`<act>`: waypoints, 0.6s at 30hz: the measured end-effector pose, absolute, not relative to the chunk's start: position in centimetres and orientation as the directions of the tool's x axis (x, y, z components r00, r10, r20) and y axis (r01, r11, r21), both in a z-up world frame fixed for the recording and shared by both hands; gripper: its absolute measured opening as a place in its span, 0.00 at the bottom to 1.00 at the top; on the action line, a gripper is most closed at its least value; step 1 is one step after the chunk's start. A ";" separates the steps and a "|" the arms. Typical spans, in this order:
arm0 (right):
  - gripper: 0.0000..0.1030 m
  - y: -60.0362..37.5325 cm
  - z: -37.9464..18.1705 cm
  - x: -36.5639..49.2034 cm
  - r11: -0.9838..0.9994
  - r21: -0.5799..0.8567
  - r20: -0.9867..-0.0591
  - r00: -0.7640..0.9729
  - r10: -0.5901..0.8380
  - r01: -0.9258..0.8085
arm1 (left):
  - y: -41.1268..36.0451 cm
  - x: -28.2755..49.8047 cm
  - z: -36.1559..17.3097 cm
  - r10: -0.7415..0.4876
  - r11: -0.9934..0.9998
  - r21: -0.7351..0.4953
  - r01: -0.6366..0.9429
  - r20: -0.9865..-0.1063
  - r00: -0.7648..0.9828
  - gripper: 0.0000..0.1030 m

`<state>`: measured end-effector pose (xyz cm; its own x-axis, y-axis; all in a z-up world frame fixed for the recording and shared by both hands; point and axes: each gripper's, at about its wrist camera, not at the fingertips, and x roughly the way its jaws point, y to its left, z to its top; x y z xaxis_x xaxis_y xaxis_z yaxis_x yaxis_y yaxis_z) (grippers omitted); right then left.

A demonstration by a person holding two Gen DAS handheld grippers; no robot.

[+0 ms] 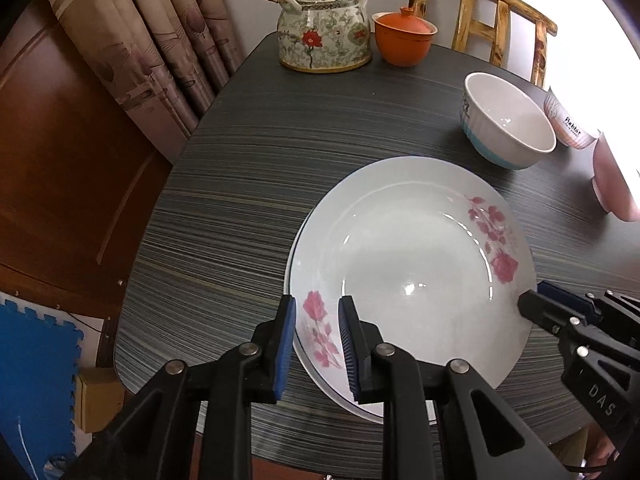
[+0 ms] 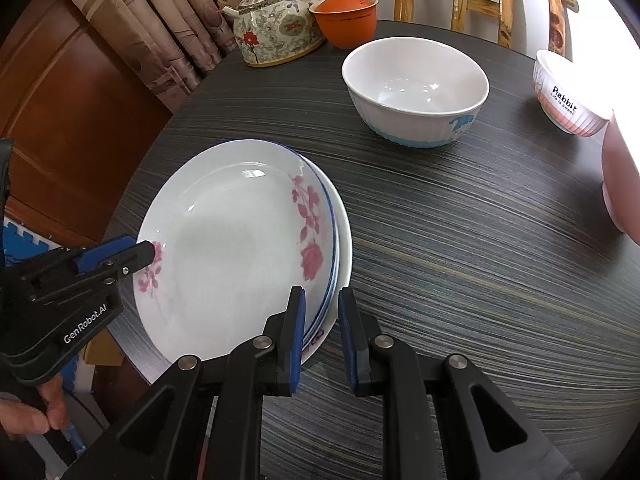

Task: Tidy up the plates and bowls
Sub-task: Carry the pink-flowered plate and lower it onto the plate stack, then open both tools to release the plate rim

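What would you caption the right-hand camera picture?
Two claws straddle opposite rims of the rose plate stacked on the dark table.

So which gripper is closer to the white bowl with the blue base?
Right. The right gripper straddles the plate stack's rim on the side facing the bowl; the left gripper straddles the rim on the stack's opposite side, farther away.

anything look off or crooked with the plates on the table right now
The flowered plate sits off-centre on the blue-rimmed plate beneath, shifted left so the lower rim pokes out on the right. The left gripper and right gripper straddle opposite rims. No spills or visible chips or cracks on them.
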<state>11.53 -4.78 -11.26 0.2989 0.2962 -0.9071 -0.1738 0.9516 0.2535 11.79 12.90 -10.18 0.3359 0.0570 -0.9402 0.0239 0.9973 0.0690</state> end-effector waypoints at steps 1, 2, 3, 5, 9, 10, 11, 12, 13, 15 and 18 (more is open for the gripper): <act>0.17 -4.7 -11.2 11.5 0.951 0.255 -0.907 0.296 0.299 -0.176 | 12.8 11.8 -10.2 0.061 0.997 0.073 0.023 -0.940 0.336 0.25; 0.19 -4.7 -11.2 11.4 0.951 0.254 -0.908 0.296 0.298 -0.180 | 12.8 11.7 -10.1 0.064 0.997 0.076 0.023 -0.939 0.337 0.26; 0.20 -4.6 -11.1 11.4 0.950 0.253 -0.907 0.295 0.299 -0.184 | 12.7 11.6 -10.0 0.066 0.997 0.079 0.023 -0.937 0.342 0.27; 0.22 -4.6 -10.9 11.1 0.949 0.253 -0.906 0.299 0.301 -0.189 | 12.7 11.4 -9.7 0.074 0.996 0.085 0.015 -0.934 0.350 0.28; 0.26 -4.9 -10.3 10.8 0.949 0.247 -0.903 0.309 0.299 -0.196 | 12.5 11.2 -9.0 0.069 0.997 0.073 -0.002 -0.928 0.367 0.29; 0.27 -5.1 -10.1 10.8 0.949 0.246 -0.902 0.311 0.298 -0.197 | 12.4 11.2 -8.8 0.069 0.997 0.072 -0.005 -0.926 0.371 0.29; 0.27 -5.2 -9.9 10.8 0.949 0.243 -0.902 0.312 0.297 -0.199 | 12.3 11.1 -8.6 0.066 0.998 0.068 -0.008 -0.924 0.377 0.29; 0.27 -5.4 -9.8 10.7 0.950 0.241 -0.902 0.314 0.295 -0.201 | 12.1 11.0 -8.3 0.064 0.998 0.065 -0.010 -0.922 0.383 0.29; 0.27 -5.5 -9.7 10.7 0.950 0.240 -0.902 0.316 0.294 -0.200 | 11.9 11.0 -8.2 0.062 0.998 0.062 -0.011 -0.921 0.385 0.29; 0.27 -6.1 -9.5 10.5 0.951 0.242 -0.902 0.317 0.294 -0.195 | 11.5 10.9 -7.9 0.054 0.999 0.053 -0.013 -0.919 0.392 0.29; 0.27 -6.8 -9.3 10.3 0.954 0.234 -0.903 0.322 0.286 -0.189 | 10.6 10.8 -7.6 0.045 0.999 0.047 -0.006 -0.918 0.394 0.29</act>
